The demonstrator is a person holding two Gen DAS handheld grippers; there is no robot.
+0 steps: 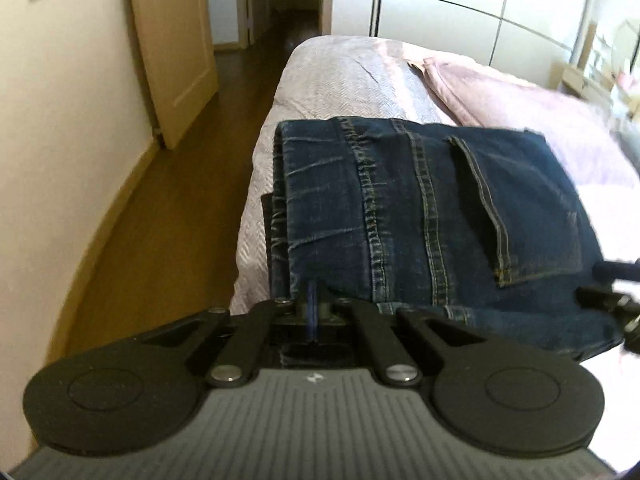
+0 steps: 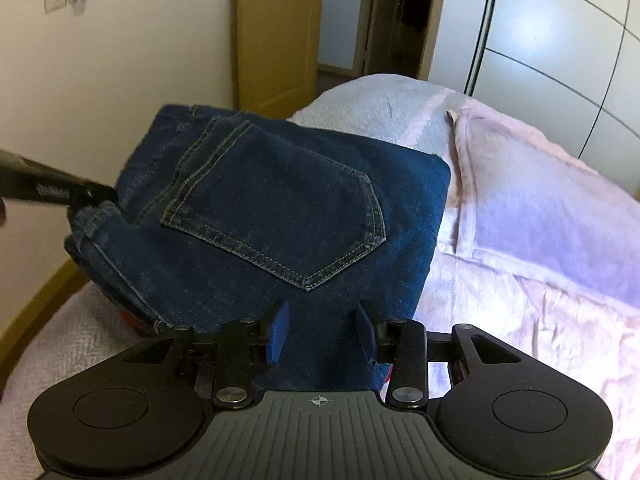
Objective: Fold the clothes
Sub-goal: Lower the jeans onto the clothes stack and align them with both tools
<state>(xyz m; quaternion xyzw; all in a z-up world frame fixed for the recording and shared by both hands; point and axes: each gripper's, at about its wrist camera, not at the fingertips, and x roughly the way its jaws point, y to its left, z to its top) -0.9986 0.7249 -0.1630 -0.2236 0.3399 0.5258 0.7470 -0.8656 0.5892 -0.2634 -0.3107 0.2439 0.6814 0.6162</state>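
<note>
Folded dark blue jeans [image 1: 420, 216] lie on the bed, back pocket [image 2: 280, 216] facing up. My left gripper [image 1: 313, 312] is at their near edge, blue pads pressed together with denim over the tips; it looks shut on the jeans' edge. From the right wrist view its black fingers [image 2: 60, 192] meet the jeans' left hem. My right gripper [image 2: 324, 332] stands open over the near edge of the jeans [image 2: 248, 280], with denim spread below and between the blue pads [image 2: 280, 332]. Part of the right gripper [image 1: 612, 300] shows at the left view's right edge.
The bed [image 1: 320, 80] has a pale herringbone cover, and a pink pillow [image 2: 540, 200] lies right of the jeans. Something red [image 2: 132, 320] peeks out under the jeans. A wall and wooden floor [image 1: 160, 220] run along the bed's left side; a door [image 2: 276, 32] stands behind.
</note>
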